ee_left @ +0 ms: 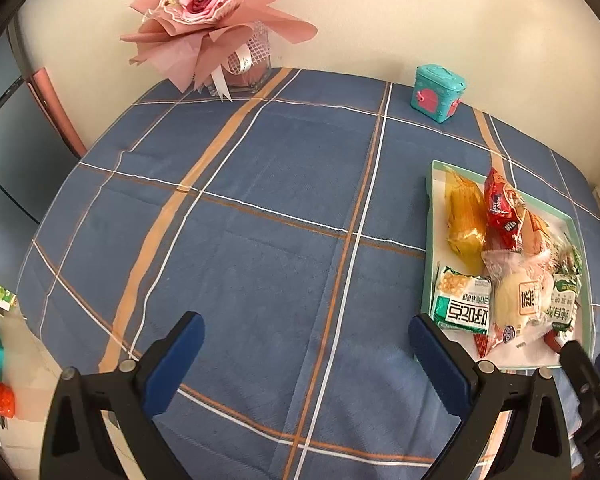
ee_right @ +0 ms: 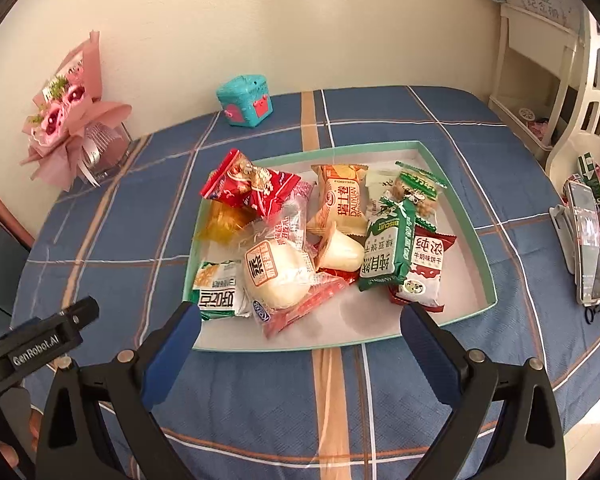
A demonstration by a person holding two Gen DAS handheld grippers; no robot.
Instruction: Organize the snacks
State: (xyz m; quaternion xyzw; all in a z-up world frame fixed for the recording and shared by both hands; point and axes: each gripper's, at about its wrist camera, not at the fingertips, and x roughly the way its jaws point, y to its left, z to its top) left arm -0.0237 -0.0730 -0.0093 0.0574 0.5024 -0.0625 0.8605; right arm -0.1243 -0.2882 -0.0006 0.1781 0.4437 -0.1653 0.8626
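Left gripper (ee_left: pixel 306 354) jaws released over bare bench (ee_left: pixel 260 216), right gripper (ee_right: pixel 300 342) jaws released just before snack tray (ee_right: pixel 482 264), nothing grasped

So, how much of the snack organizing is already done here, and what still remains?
Done: every snack in view lies in the tray, though heaped, the steamed bun pack lying on other packets. In hand: nothing; the left gripper hangs open over bare tablecloth, and the right gripper is open at the tray's near edge. Left: probably tidying that pile, since no packet is gripped yet.
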